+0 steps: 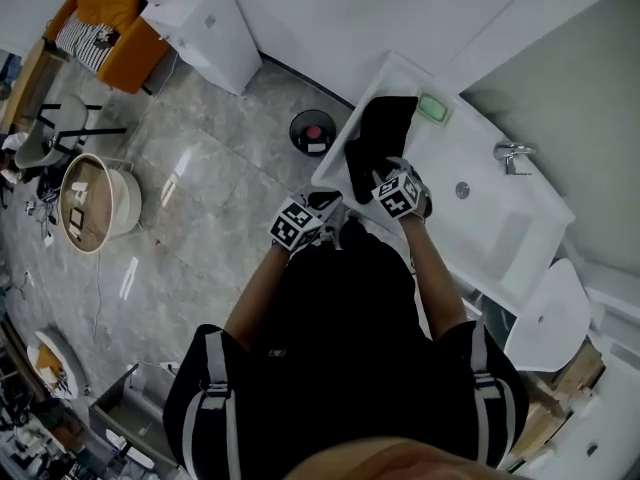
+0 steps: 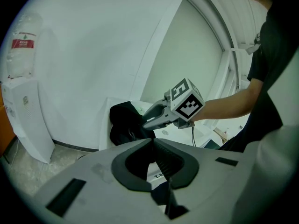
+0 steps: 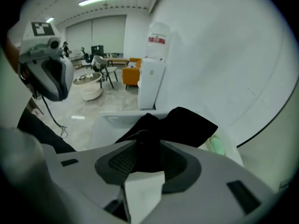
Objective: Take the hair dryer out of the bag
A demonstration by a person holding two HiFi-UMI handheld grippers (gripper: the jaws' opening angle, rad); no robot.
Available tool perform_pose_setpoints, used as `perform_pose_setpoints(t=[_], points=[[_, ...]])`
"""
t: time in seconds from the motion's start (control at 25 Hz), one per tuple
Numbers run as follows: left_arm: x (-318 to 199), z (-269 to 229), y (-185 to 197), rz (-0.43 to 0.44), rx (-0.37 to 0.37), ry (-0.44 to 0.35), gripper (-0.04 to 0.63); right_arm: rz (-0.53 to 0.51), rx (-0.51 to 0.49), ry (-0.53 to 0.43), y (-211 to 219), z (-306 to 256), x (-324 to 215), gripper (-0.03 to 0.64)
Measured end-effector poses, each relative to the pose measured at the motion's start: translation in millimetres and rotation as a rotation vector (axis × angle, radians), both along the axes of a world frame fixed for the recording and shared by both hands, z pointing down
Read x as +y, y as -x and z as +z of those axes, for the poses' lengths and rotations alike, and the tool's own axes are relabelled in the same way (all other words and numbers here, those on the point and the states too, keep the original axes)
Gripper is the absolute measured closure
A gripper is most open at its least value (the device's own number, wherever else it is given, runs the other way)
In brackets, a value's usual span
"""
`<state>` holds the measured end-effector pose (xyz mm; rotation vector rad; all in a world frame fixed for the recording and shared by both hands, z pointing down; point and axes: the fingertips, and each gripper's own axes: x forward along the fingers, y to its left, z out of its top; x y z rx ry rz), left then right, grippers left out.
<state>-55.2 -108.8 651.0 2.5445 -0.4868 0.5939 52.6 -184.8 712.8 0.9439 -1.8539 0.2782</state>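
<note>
A black bag (image 1: 382, 138) lies on the white counter (image 1: 405, 78) beside the sink; no hair dryer shows outside it. My right gripper (image 1: 380, 175) points steeply down onto the bag's near end. In the right gripper view its jaws (image 3: 148, 146) stand apart with the bag's black fabric (image 3: 187, 125) in the gap between them. My left gripper (image 1: 334, 210) hangs at the counter's near corner, to the left of the right one, shut, and nothing shows between its tips (image 2: 153, 142). The left gripper view shows the bag (image 2: 122, 123) with the right gripper (image 2: 145, 120) on it.
A green soap bar (image 1: 433, 108) sits behind the bag. The tap (image 1: 513, 153) and basin (image 1: 480, 223) are to the right. A round bin (image 1: 313, 131) stands on the floor by the counter, a white cabinet (image 1: 205, 28) further left. A white wall (image 3: 219, 55) backs the counter.
</note>
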Motion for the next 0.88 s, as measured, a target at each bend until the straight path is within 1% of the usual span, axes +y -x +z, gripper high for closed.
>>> perform_pose_setpoints(t=[0.08, 0.12, 0.16, 0.2, 0.24, 0.28, 0.36, 0.52, 0.6, 0.72, 0.8, 0.88], points=[[-7.9, 2.0, -6.4, -0.003, -0.011, -0.004, 0.577, -0.021, 0.086, 0.018, -7.1, 12.5, -5.4, 0.414], [-12.3, 2.7, -10.0, -0.005, -0.013, -0.006, 0.577, -0.027, 0.120, 0.028, -11.6, 16.5, -7.9, 0.426], [-16.9, 3.8, -14.0, -0.007, -0.015, -0.007, 0.577, -0.029, 0.143, 0.040, -15.8, 19.2, -10.5, 0.454], [-21.3, 5.7, -18.3, -0.008, -0.017, -0.005, 0.577, -0.027, 0.152, 0.053, -19.5, 20.9, -13.2, 0.468], [-25.6, 8.6, -23.2, -0.006, -0.022, 0.000, 0.577, -0.022, 0.147, 0.066, -22.7, 21.7, -15.8, 0.508], [-29.4, 12.2, -28.5, -0.003, -0.028, 0.005, 0.577, -0.012, 0.124, 0.080, -25.1, 21.6, -18.0, 0.529], [-36.3, 20.1, -40.2, 0.011, -0.046, 0.013, 0.577, 0.031, 0.024, 0.108, -28.1, 18.2, -22.0, 0.537], [-49.7, 38.9, -61.4, 0.031, -0.082, 0.031, 0.575, 0.184, -0.283, 0.116, -31.4, -5.8, -33.7, 0.540], [-59.7, 49.0, -67.2, 0.019, -0.104, 0.032, 0.575, 0.235, -0.392, 0.110, -32.6, -17.6, -37.2, 0.540], [-76.2, 65.2, -75.4, -0.001, -0.133, 0.047, 0.560, 0.263, -0.463, 0.100, -34.3, -28.5, -38.2, 0.540], [-86.1, 71.7, -84.0, 0.002, -0.155, 0.062, 0.503, 0.264, -0.493, 0.085, -36.0, -34.0, -38.9, 0.540], [-93.8, 80.1, -94.2, 0.006, -0.172, 0.074, 0.488, 0.268, -0.526, 0.071, -37.2, -41.7, -39.3, 0.541]])
